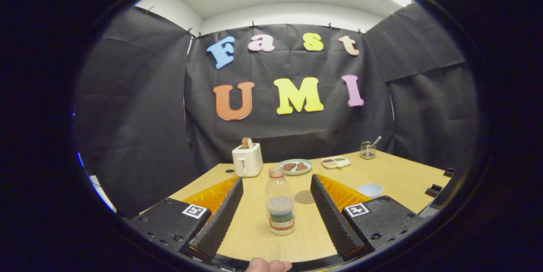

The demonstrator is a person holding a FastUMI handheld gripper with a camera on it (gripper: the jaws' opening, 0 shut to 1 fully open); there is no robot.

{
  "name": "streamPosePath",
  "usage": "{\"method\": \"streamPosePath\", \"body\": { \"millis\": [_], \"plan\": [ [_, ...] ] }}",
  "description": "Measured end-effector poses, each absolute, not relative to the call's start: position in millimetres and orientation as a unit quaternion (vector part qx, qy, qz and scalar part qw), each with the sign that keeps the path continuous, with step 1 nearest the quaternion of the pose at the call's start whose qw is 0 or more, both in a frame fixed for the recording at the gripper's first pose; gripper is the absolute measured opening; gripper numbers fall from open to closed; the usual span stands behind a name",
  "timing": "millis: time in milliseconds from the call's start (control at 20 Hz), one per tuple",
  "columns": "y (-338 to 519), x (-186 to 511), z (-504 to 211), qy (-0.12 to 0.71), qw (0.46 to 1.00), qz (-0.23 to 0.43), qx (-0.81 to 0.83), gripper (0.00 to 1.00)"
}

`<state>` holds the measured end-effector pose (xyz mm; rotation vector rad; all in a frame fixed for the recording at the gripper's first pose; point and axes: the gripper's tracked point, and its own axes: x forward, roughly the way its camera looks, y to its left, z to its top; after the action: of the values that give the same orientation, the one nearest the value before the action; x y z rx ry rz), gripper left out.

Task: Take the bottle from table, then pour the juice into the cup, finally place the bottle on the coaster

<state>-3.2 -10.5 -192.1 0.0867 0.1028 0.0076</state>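
Gripper [276,180] is standing released, fingers spread wide, touching nothing. Bottle [279,201] is standing upright on the table [403,178], between the fingers. Coaster [304,197] is lying just beyond the bottle; cup [370,189] is sitting farther off, toaster [247,159] well beyond.

We see the gripper [276,183] spread wide, its 2 fingers [218,217] flanking the bottle [280,202] without touching it. The bottle stands upright on the table [407,178], capped, with liquid in its lower part. Just beyond it lies the round coaster [304,197]. The cup [370,189] sits past the right finger. Farther back stand a toaster [247,159], a plate [295,166], a tray [335,162] and a glass [368,150].
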Motion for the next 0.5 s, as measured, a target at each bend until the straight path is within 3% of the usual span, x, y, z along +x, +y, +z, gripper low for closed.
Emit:
{"method": "streamPosePath", "body": {
  "millis": [500],
  "plan": [
    [-2.5, 29.0, -289.1, 0.093, 0.995, -0.016, -0.008, 1.00]
  ]
}}
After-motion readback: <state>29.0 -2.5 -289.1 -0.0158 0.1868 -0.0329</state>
